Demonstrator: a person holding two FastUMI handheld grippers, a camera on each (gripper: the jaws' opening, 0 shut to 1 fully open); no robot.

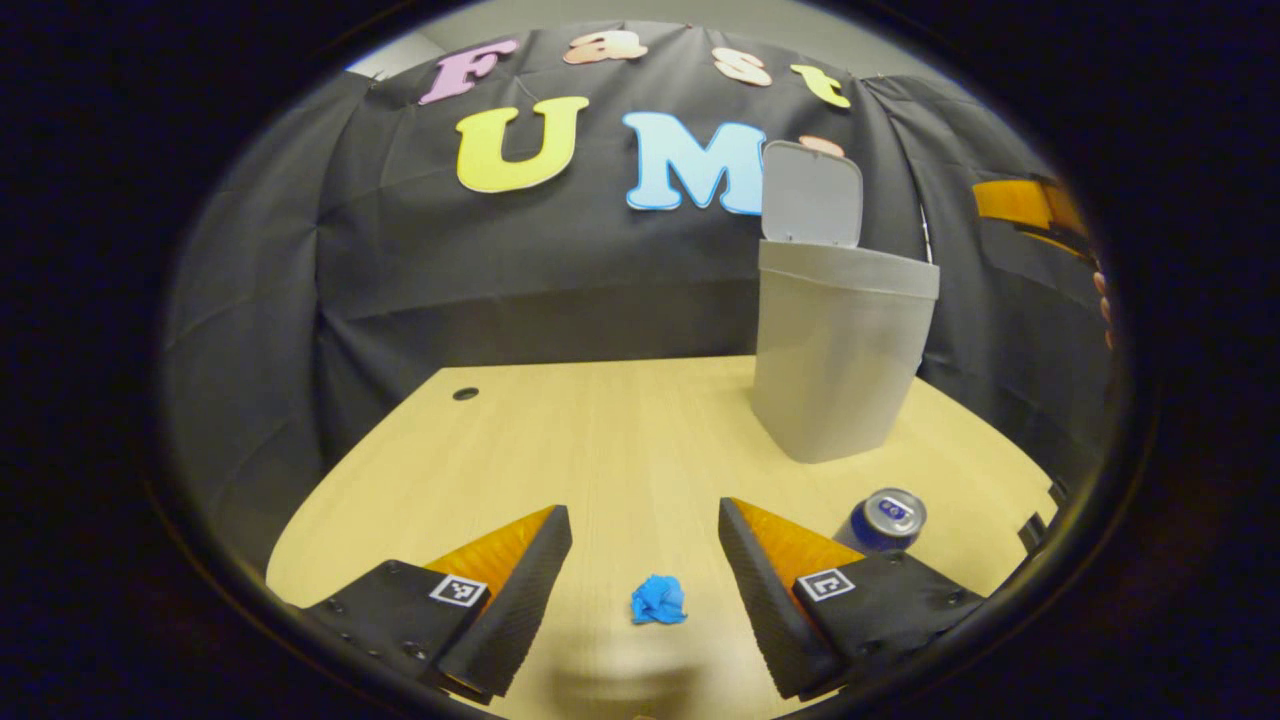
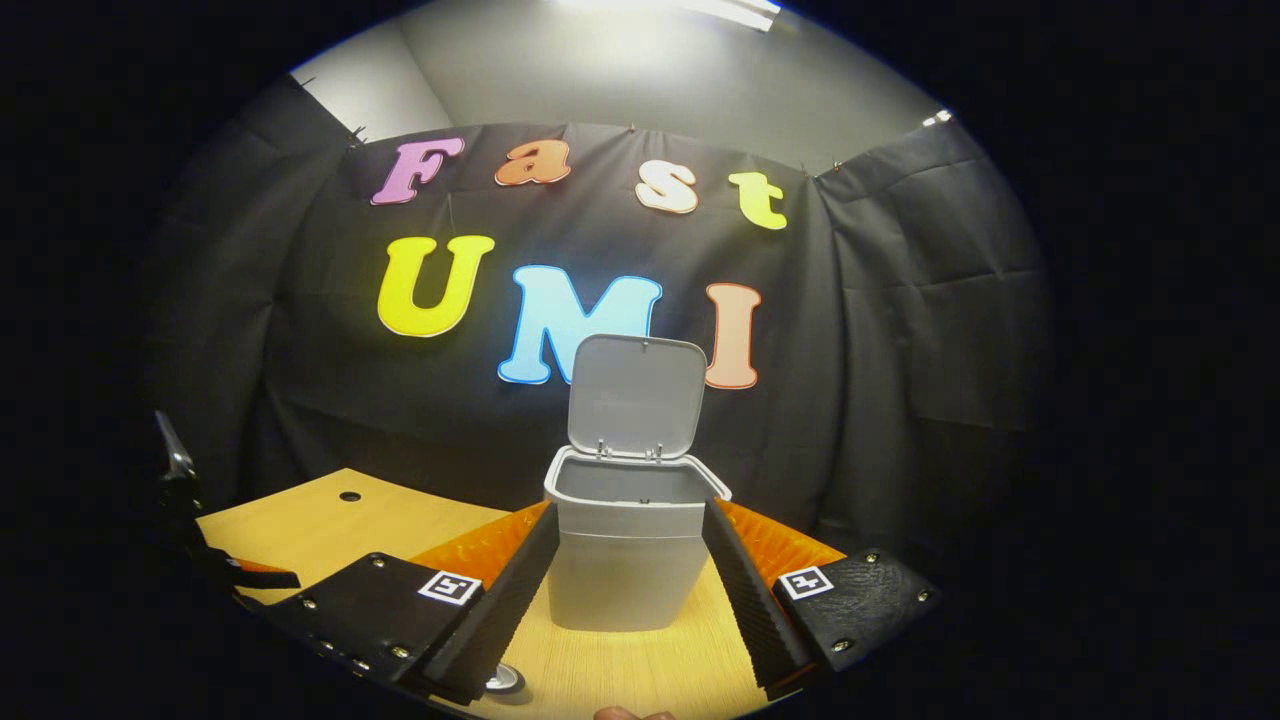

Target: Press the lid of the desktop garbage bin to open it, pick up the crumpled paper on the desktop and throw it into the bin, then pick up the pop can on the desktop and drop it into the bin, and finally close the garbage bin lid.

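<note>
Left gripper (image 1: 645,560) nearest, jaws spread wide, nothing held. The paper (image 1: 659,600), a small blue wad, lies on the desk (image 1: 600,430) between the fingers, touched by neither and nearer the right one.

Can (image 1: 884,520) stands upright just right of the right finger, near edge of desk. Bin (image 1: 838,360) farther off to the right, lid (image 1: 812,195) up and tilted back. The mouth is open, so the pressing step looks done; paper pickup is the step in hand.

Right gripper (image 2: 625,580) also wide open and empty, the bin (image 2: 632,545) framed between its fingers with a gap on each side, lid (image 2: 637,398) standing. The can's top (image 2: 503,679) shows at the bottom, beside the left finger.

Risks, as judged:
- The wad is light and off-centre; the right finger could push it aside before the left finger meets it.
- A descent drifting right could clip the can and tip it off the near edge.
- A knock from either gripper could drop the raised lid shut before anything goes in.

Writing: can top has a printed mark, too small to read. Square coded tags sit on the gripper bodies, carrying no words.
</note>
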